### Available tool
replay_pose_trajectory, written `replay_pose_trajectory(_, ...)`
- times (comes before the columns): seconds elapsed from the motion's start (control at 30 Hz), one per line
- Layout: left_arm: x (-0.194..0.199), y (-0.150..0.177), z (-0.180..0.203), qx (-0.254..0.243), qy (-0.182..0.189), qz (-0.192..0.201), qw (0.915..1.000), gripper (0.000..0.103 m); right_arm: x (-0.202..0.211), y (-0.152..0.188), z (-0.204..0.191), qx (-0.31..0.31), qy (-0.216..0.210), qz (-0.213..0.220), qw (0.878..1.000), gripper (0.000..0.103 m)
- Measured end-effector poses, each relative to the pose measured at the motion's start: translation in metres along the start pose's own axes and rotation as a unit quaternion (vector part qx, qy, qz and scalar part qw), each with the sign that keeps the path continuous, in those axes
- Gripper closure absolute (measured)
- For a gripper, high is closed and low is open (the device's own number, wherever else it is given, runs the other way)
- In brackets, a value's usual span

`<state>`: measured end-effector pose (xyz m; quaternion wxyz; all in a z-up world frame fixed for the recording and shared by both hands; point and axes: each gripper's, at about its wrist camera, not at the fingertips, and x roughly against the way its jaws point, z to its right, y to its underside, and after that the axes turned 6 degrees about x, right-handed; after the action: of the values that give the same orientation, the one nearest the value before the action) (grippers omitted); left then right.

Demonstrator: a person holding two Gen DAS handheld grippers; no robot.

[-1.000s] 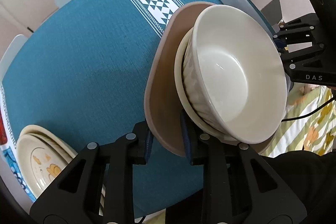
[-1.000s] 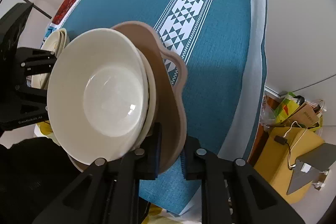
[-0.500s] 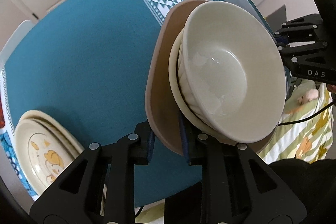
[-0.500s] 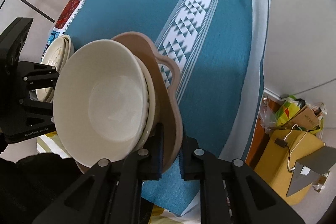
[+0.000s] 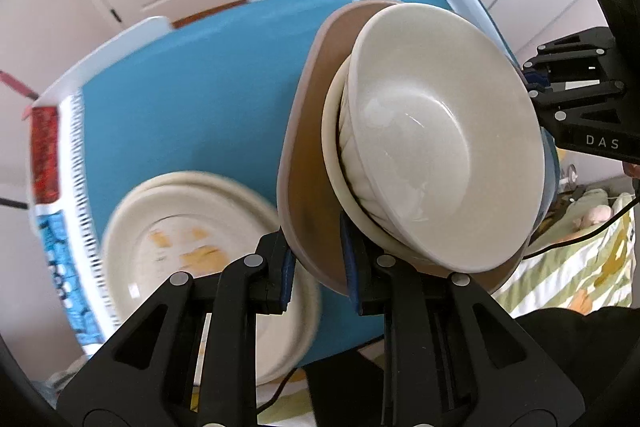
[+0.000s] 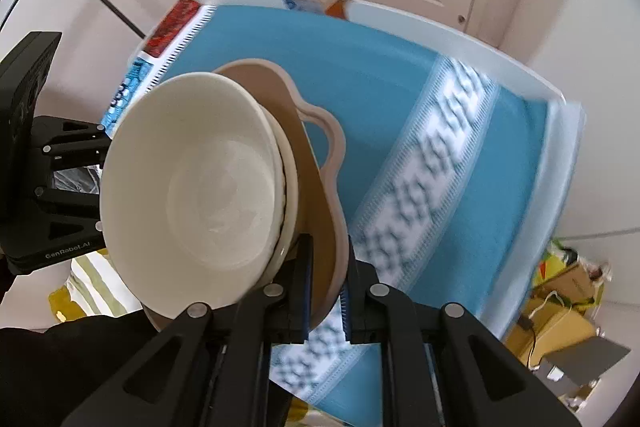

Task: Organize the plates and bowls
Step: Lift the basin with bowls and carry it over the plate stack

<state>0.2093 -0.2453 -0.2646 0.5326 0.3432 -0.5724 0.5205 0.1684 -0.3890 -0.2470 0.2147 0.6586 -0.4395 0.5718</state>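
A tan plate with a wavy rim carries a small cream plate and a white bowl. My left gripper is shut on the tan plate's near edge. My right gripper is shut on the opposite edge of the tan plate; the white bowl fills the left of that view. The stack hangs tilted above the teal tablecloth. A stack of cream plates with a yellow print lies on the table below the left gripper.
The table has white edges and a patterned white band on the cloth. A red and blue mat lies at the left edge. Doors stand behind. Boxes and cables sit on the floor at right.
Both grippers have carried the tan plate with the bowl leftward and raised it. The printed plate stack now lies closer under the left gripper. Both views have tilted up towards the doors.
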Motion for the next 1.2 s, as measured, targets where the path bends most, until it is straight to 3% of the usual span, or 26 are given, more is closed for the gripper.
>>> replay_pose_trajectory(0.37, 0.021, 0.044, -0.121, -0.008, -0.007, -0.013, 0.9999, 0.085, -0.036, -0.064, -0.105, 0.001, -0.001, 0.002, 1.0, 0.091)
replay_pose_trajectory(0.57, 0.008, 0.065, -0.158, -0.022, 0.002, -0.031, 0.9993, 0.085, -0.07, -0.075, -0.144, -0.026, -0.003, -0.007, 1.0, 0.091)
replay_pose_trajectory(0.9, -0.004, 0.076, -0.174, -0.022, 0.023, -0.034, 0.9989, 0.085, -0.094, -0.074, -0.161, -0.066, 0.001, -0.016, 0.998, 0.091)
replay_pose_trajectory(1.2, -0.005, 0.077, -0.169, -0.041, 0.01, -0.032, 0.9986, 0.084, -0.095, -0.07, -0.156, -0.089, -0.01, -0.007, 0.996, 0.091)
